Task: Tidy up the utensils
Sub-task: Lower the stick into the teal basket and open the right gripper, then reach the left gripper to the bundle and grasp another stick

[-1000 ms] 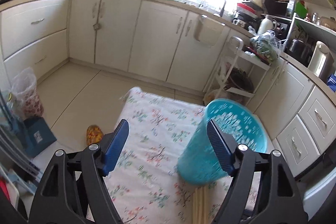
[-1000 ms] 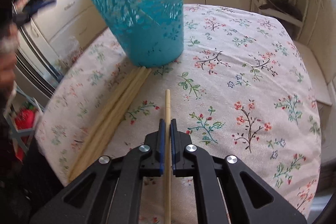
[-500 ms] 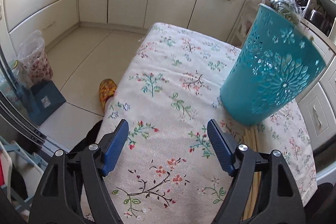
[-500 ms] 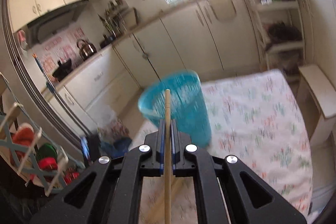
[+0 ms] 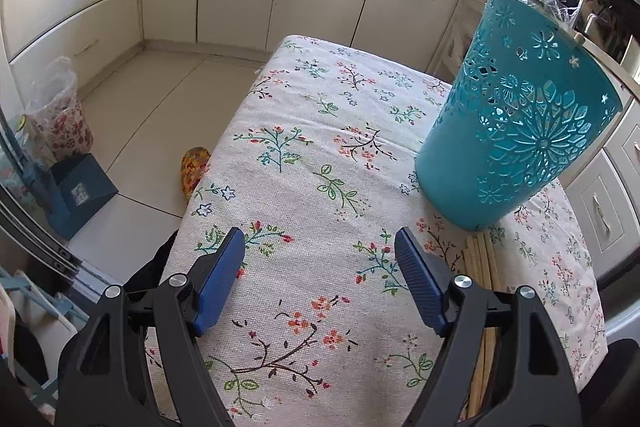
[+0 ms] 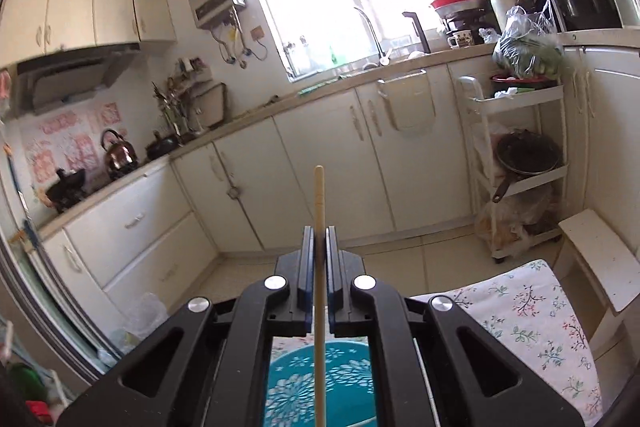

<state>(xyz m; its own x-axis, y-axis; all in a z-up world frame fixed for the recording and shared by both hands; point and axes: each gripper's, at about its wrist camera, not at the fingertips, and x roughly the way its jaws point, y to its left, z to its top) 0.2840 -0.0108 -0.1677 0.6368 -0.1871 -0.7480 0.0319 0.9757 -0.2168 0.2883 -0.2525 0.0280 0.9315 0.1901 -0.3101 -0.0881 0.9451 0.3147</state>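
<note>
Chopsticks are lying in a bundle on the floral tablecloth in the left wrist view, their far ends touching the base of the teal perforated basket, their near ends passing behind the right finger of the left gripper. That gripper is hanging over bare cloth with its blue pads spread wide, gripping nothing and touching nothing. The basket is standing at the table's right side, leaning in the fisheye picture; whether it is truly tilted I cannot tell. A small pale tip is showing at its rim, too small to identify.

In the right wrist view, the right gripper is pointing out toward the kitchen cabinets, its fingers pressed nearly together on a single chopstick. The stick is running straight along the fingers, one end poking past them, the other reaching back down over the open mouth of the basket, seen below between the gripper's arms.

Judging from this, the stick is probably about to be dropped into the basket. The risk is that a thin round stick is pinched at one spot only: it could pivot or slip, strike the rim, and fall onto the cloth or floor. A hard knock could also tip the light basket.
</note>
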